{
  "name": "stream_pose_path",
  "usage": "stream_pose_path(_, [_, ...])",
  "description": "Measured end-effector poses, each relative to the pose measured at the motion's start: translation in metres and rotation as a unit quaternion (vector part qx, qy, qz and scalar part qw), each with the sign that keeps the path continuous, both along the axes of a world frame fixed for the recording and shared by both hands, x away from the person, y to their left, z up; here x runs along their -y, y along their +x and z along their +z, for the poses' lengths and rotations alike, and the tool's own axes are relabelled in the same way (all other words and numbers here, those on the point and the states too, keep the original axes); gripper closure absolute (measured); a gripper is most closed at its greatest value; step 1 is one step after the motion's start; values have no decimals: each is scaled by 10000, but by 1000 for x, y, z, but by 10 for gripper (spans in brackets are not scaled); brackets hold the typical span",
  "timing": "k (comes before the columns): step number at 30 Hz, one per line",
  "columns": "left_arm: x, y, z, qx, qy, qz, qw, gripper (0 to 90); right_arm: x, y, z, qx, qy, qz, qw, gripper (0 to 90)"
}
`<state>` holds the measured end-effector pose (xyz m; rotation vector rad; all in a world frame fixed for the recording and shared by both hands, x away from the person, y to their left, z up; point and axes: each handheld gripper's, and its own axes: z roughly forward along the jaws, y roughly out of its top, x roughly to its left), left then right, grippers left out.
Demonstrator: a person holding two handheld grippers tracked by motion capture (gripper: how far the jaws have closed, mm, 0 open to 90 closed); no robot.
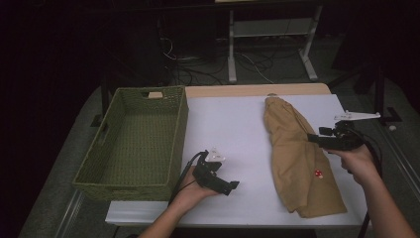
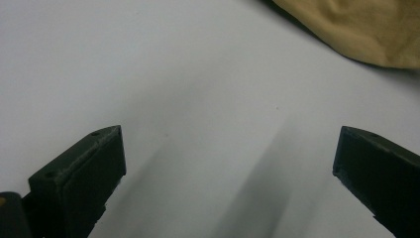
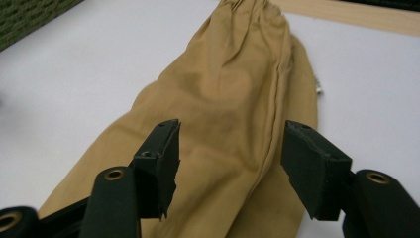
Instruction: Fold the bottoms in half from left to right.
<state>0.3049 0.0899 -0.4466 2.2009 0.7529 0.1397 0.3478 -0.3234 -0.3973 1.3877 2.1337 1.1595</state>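
Observation:
A tan folded garment (image 1: 296, 158) lies lengthwise on the right half of the white table (image 1: 228, 129), with a small red-and-white mark (image 1: 318, 174) near its front end. My right gripper (image 1: 313, 138) hovers at the garment's right edge, pointing left, its jaws open over the cloth (image 3: 233, 114) with nothing pinched. My left gripper (image 1: 231, 187) rests low near the table's front edge, left of the garment, jaws wide open over bare table; a corner of the garment (image 2: 361, 29) lies beyond them.
A green woven basket (image 1: 136, 141) with handle holes stands on the table's left side. A wooden strip (image 1: 257, 90) runs along the far edge. Behind are a white desk frame (image 1: 270, 44), cables and dark floor.

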Motion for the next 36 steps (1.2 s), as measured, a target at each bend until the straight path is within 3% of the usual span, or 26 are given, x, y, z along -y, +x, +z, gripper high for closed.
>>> stream_pose_path(7, [0, 1, 0, -4, -1, -3, 10000, 1, 1, -18, -5, -88, -29, 104, 9999, 423])
stream_pose_path(16, [-1, 1, 0, -18, -23, 17, 10000, 1, 2, -33, -20, -316, -177, 114, 9993, 523])
stream_pose_path(23, [-1, 2, -1, -9, -37, 8, 10000, 1, 3, -28, -32, -524, -240, -6, 9983, 580])
stream_pose_path(36, [-2, 3, -1, -14, -44, 15, 10000, 1, 5, -16, -43, -640, -211, -98, 9977, 652])
